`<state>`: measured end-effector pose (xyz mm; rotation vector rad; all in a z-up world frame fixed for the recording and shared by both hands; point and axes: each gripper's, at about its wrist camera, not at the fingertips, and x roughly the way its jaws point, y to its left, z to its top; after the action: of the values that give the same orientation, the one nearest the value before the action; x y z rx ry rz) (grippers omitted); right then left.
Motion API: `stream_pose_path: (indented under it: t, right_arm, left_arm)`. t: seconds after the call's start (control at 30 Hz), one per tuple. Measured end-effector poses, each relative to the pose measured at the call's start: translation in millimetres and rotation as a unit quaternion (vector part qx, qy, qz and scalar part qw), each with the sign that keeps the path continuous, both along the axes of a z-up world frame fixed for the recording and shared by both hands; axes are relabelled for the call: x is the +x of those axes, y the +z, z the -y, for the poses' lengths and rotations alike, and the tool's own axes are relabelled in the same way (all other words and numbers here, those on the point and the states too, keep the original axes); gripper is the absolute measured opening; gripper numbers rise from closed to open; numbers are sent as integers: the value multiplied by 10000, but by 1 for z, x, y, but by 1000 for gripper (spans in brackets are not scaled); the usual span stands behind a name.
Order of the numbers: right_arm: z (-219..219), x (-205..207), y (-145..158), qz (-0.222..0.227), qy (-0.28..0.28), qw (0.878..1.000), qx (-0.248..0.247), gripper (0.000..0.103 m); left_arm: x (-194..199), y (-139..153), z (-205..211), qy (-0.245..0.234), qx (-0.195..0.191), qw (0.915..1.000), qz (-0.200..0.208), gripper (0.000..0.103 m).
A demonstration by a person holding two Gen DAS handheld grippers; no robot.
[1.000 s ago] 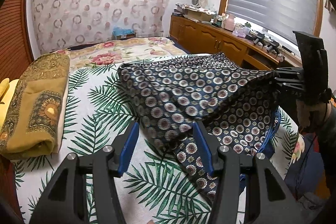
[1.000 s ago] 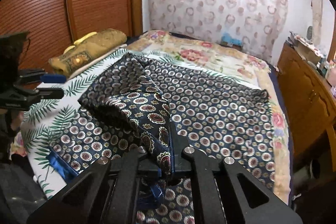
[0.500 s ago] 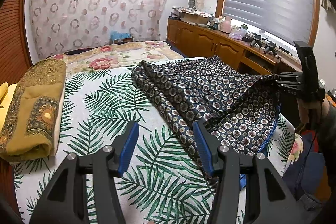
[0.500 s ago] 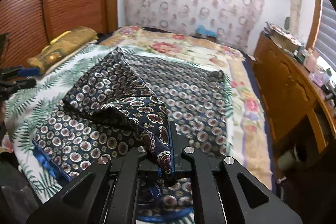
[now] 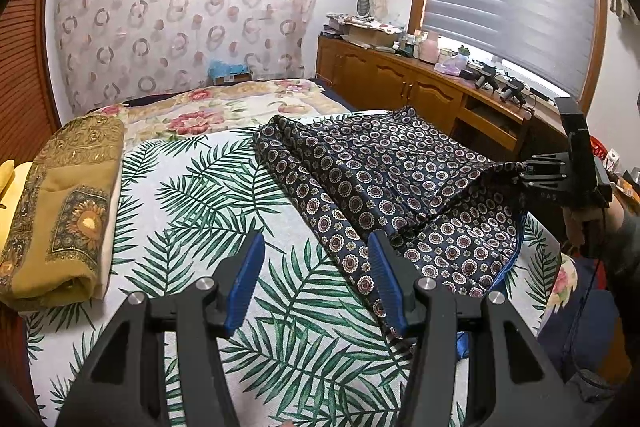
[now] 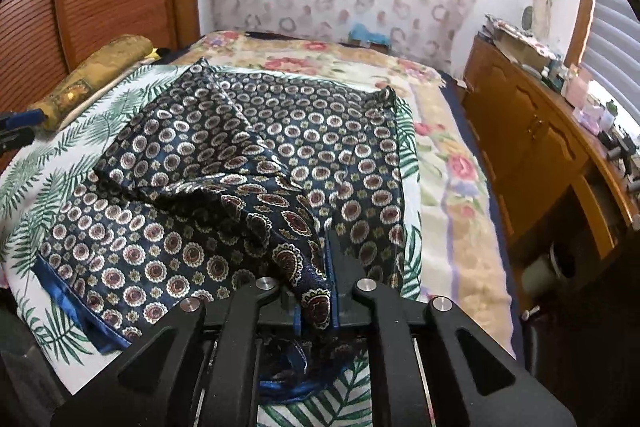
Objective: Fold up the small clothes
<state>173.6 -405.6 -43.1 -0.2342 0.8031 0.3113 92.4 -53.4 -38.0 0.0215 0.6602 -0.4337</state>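
A navy cloth [image 5: 384, 183] patterned with round medallions and edged in blue lies partly folded on the bed's right side, one corner lifted off the rest nearby.

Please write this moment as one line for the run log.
stage: folding scarf on bed | right tool: jaws opening, scarf corner between them | left tool: open, empty | folded yellow cloth: beside, untouched
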Motion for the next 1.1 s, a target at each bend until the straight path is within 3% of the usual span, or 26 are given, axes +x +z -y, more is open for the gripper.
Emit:
stream_pose_path:
  t: [0.17, 0.3, 0.57, 1.1]
  right_arm:
    - [2, -12, 6, 98, -13, 9999, -75, 22]
    - [3, -22, 19, 245, -2, 9997, -38, 44]
    - [-39, -20, 39, 470, 522, 9974, 161, 52]
    - [-155, 11, -22, -301, 1619, 9864, -9, 53]
  left_arm:
    - [-1, 0, 0, 8, 4, 10000, 3, 53]
    - [1, -1, 0, 34, -16, 10000, 2, 53]
    - [-3, -4, 4, 17, 5, 10000, -8, 53]
    - [-5, -9, -5, 57, -58, 10000, -48, 53]
